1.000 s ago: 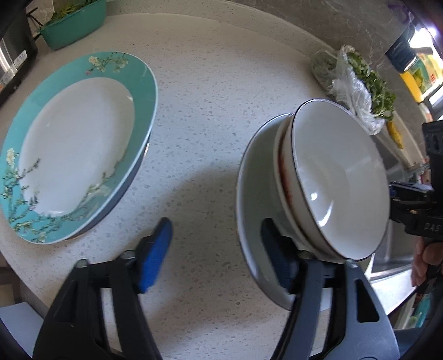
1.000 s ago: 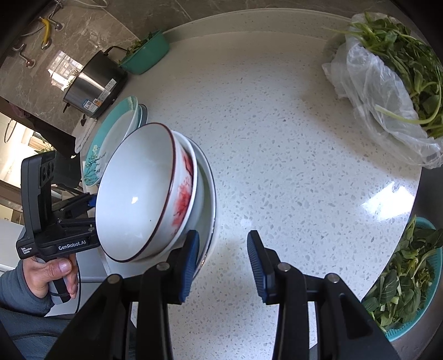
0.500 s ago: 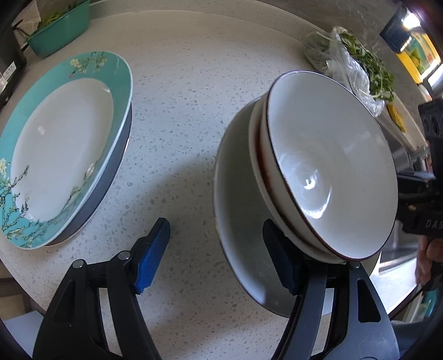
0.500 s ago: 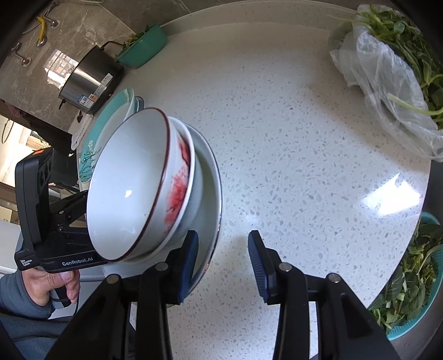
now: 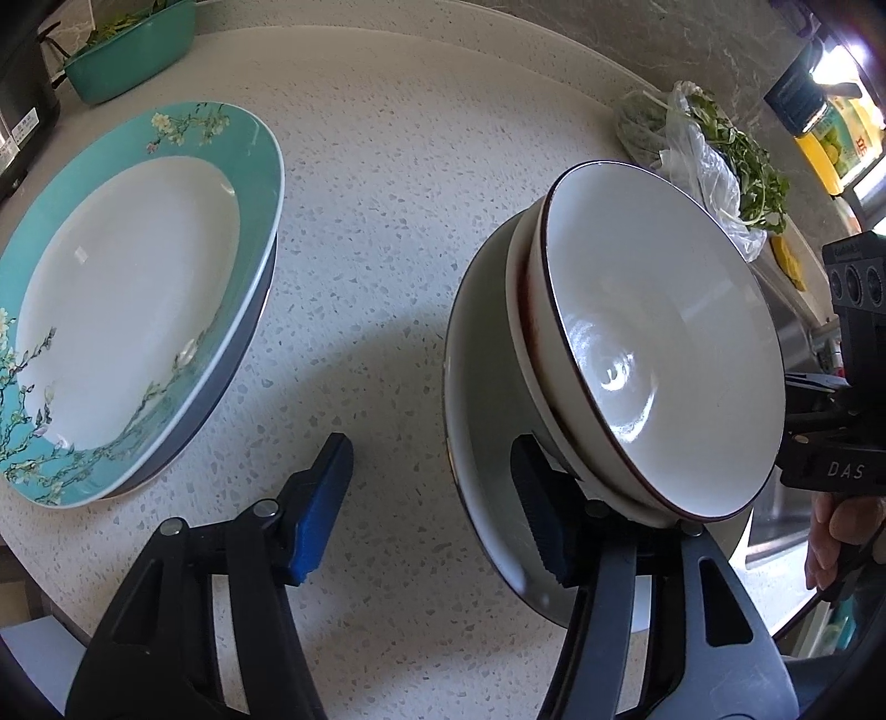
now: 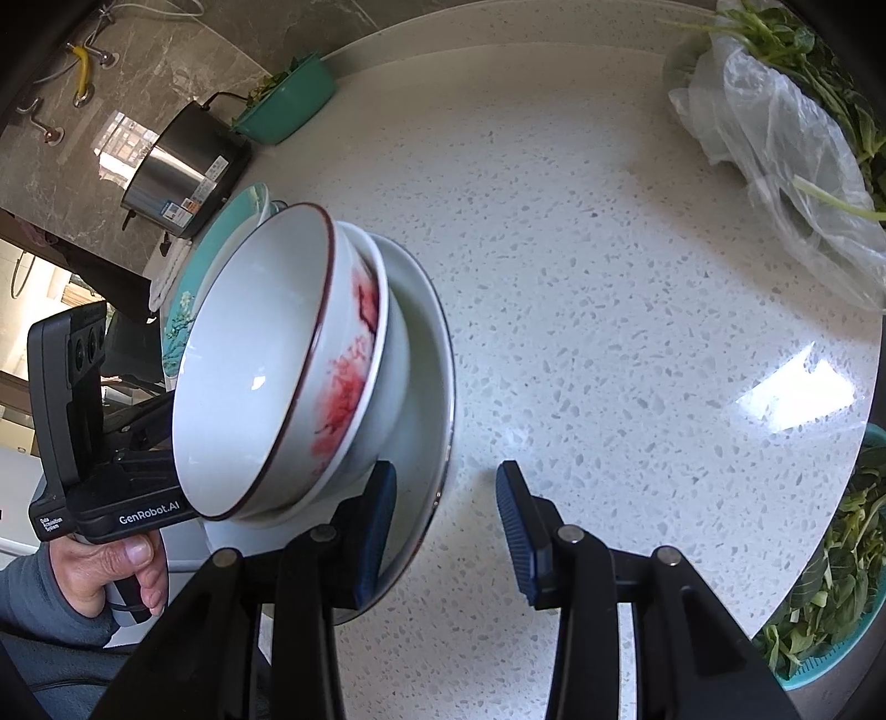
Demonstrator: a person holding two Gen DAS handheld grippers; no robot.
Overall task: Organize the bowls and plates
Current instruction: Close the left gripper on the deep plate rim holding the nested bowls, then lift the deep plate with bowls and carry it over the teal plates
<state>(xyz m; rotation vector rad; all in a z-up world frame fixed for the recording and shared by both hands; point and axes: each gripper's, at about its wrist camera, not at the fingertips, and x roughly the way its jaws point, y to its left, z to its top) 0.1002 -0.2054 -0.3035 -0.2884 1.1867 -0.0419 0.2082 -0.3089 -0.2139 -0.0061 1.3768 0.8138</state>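
Two nested white bowls, the top bowl (image 5: 664, 343) (image 6: 255, 376) dark-rimmed and the lower bowl (image 6: 349, 399) painted with red blossom, sit on a white plate (image 5: 482, 399) (image 6: 426, 354) on the speckled counter. My left gripper (image 5: 432, 509) straddles the plate's near-left rim. Its jaws are closing, the right pad lies over the plate, and the left pad is clear of the rim. My right gripper (image 6: 446, 526) straddles the opposite rim and is open, with its outer pad off the edge. A teal-rimmed floral plate (image 5: 127, 310) (image 6: 188, 315) lies to the left on a darker plate.
A bag of greens (image 5: 714, 155) (image 6: 786, 166) lies at the back right. A teal basin of leaves (image 6: 830, 581) sits at the right edge, and another teal basin (image 5: 133, 50) and a steel pot (image 6: 177, 166) stand at the back left. The counter's rounded edge runs close below both grippers.
The left gripper's blue pads have drawn a little closer together around the plate's rim. The right gripper's gap looks the same. The bowls and plates stay where they were.
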